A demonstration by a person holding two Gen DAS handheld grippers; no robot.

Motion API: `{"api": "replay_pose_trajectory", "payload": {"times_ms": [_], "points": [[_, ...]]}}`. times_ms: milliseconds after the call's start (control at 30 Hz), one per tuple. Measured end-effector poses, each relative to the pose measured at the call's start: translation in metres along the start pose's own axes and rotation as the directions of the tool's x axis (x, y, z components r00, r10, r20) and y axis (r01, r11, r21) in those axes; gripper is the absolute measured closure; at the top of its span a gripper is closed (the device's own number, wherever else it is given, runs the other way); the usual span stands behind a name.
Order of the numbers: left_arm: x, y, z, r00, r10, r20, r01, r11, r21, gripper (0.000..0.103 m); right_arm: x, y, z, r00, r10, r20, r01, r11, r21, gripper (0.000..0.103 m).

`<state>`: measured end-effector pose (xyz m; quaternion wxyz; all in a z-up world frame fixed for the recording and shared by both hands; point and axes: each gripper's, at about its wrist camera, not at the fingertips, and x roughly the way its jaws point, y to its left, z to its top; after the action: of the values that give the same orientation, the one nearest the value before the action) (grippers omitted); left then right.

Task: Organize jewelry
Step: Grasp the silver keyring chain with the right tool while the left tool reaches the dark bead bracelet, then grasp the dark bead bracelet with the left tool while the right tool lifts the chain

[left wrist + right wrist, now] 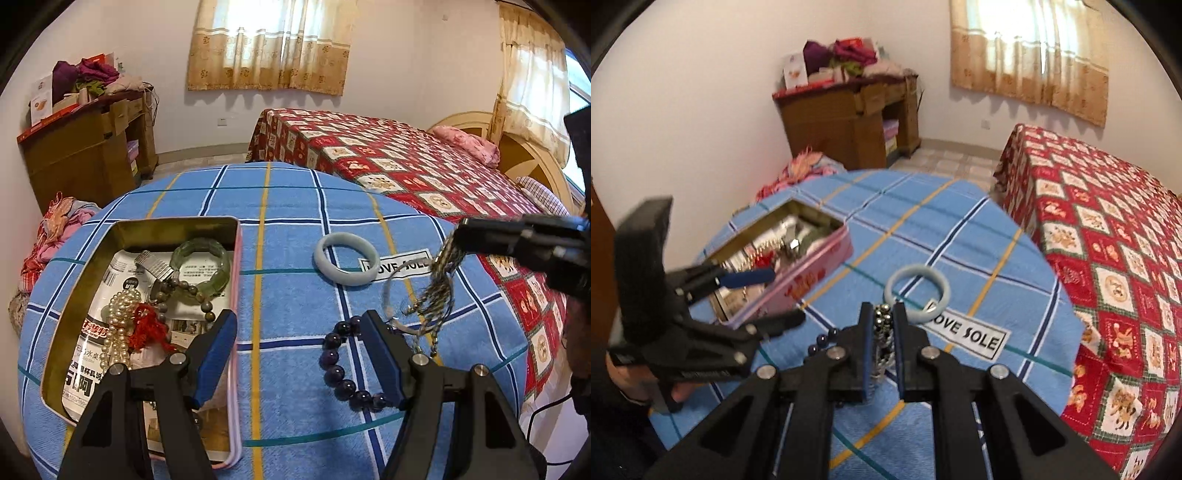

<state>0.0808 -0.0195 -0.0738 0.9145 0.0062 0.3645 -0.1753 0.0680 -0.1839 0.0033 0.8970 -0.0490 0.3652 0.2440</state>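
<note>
An open tin box (177, 225) (812, 262) sits at the left of the blue checked table and holds a green bangle (201, 269), pearls (120, 325), a red tassel and a brown bead bracelet. My left gripper (299, 328) is open and empty, low over the cloth, with a dark purple bead bracelet (345, 384) beside its right finger. A pale blue bangle (345, 264) (918, 291) lies further back. My right gripper (882, 314) (458, 236) is shut on a metallic bead chain (882, 332) that hangs from it above the table (436, 291).
A white label reading LOVE SOLE (967, 338) lies on the cloth. A bed with a red patterned cover (406, 166) stands to the right. A wooden desk (88, 155) piled with clothes stands against the far wall.
</note>
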Motion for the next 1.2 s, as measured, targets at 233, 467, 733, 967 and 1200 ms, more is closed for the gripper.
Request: {"api": "replay_pose_trajectory", "payload": {"times_ms": [233, 467, 733, 967, 1200], "points": [[0.002, -0.001, -0.001, 1.0, 0.001, -0.006, -0.001, 1.0, 0.005, 0.034, 0.004, -0.013, -0.004, 1.0, 0.028, -0.006, -0.027, 0.998, 0.052, 0.091], [0.005, -0.002, -0.004, 1.0, -0.001, -0.013, 0.001, 1.0, 0.016, 0.034, 0.049, -0.037, -0.046, 0.984, 0.062, -0.167, -0.041, 0.991, 0.128, 0.091], [0.009, -0.011, -0.006, 1.0, -0.01, -0.025, 0.011, 0.999, 0.031, 0.034, 0.047, -0.045, -0.055, 0.984, 0.11, -0.139, -0.085, 0.981, 0.174, 0.095], [0.009, -0.012, -0.005, 1.0, -0.007, -0.028, 0.008, 1.0, 0.024, 0.034, 0.012, -0.034, -0.027, 0.997, 0.079, -0.015, -0.076, 0.987, 0.14, 0.095], [0.015, -0.023, -0.012, 0.998, -0.013, -0.053, 0.016, 0.998, 0.064, 0.034, -0.008, -0.029, -0.023, 0.996, 0.059, 0.064, -0.068, 0.988, 0.139, 0.095]]}}
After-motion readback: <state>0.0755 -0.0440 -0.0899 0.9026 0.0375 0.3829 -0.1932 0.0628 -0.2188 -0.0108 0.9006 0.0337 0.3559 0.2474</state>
